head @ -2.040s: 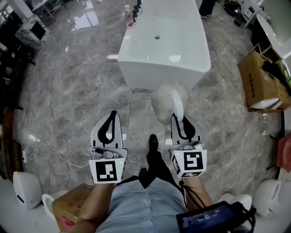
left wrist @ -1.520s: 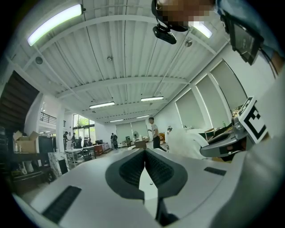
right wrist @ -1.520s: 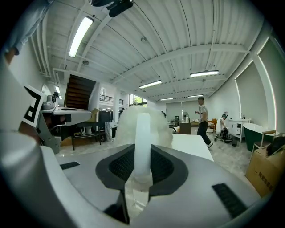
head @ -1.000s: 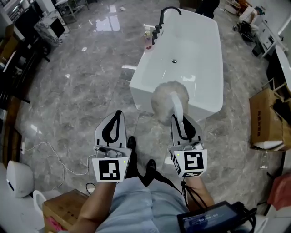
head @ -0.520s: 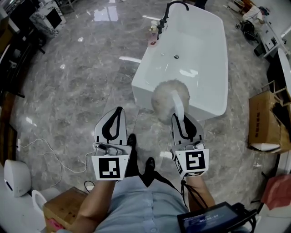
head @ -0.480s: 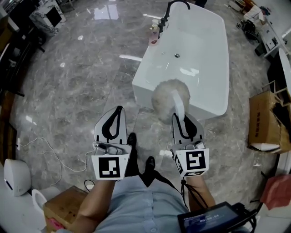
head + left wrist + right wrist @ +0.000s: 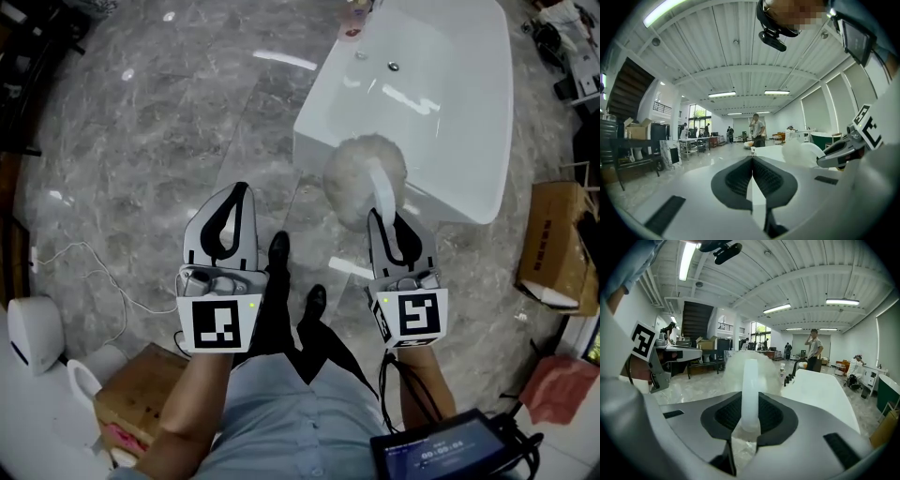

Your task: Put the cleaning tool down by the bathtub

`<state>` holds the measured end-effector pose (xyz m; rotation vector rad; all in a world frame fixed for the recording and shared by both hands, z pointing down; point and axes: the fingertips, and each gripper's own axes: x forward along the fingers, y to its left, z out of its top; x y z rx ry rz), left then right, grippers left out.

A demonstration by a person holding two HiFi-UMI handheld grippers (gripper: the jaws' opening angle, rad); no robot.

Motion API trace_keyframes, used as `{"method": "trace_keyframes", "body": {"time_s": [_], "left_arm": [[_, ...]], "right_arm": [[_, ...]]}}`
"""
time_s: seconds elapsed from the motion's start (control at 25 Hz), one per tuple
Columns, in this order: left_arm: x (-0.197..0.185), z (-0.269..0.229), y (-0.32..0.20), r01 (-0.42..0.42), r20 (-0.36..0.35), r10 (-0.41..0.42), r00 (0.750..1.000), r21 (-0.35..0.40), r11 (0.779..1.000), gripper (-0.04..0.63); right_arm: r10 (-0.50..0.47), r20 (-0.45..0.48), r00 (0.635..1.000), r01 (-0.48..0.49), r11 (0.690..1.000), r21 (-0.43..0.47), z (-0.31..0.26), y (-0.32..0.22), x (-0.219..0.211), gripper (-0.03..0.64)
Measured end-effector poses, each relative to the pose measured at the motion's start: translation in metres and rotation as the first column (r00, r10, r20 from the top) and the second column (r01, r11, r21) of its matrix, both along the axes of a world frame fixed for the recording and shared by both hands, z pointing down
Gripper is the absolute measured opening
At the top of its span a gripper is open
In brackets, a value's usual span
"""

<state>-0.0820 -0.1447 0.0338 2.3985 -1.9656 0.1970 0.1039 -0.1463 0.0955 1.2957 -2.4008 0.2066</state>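
Holding the left gripper (image 7: 238, 190) out over the grey marble floor (image 7: 141, 141), pressing its jaws together on nothing. Clamping the right gripper (image 7: 388, 217) on the white plastic handle of the fluffy white cleaning tool (image 7: 361, 173), burying the handle's near end between the black pads (image 7: 726, 416). Carrying the tool's puff aloft, overlapping and hiding part of the near wall of the white freestanding bathtub (image 7: 314, 150). Cropping the tub's far end at the head view's top edge.
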Motion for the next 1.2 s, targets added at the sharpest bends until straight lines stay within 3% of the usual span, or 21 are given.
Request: {"method": "trace_keyframes", "body": {"time_s": [0.44, 0.64, 1.2], "left_arm": [[-0.022, 0.101, -0.055, -0.019, -0.019, 0.018, 1.0, -0.077, 0.997, 0.015], [-0.033, 0.152, -0.082, -0.026, -0.027, 0.024, 0.999, -0.107, 0.994, 0.015], [-0.045, 0.265, -0.133, -0.074, -0.029, 0.07, 0.997, -0.157, 0.985, 0.015]], "right_arm": [[-0.085, -0.043, 0.995, 0.08, 0.991, -0.105, 0.113, -0.032, -0.04, 0.092], [-0.14, -0.061, 0.988, 0.134, 0.987, -0.086, 0.16, -0.053, -0.058, 0.092], [-0.24, -0.104, 0.965, 0.221, 0.961, -0.168, 0.294, -0.085, -0.09, 0.092]]}}
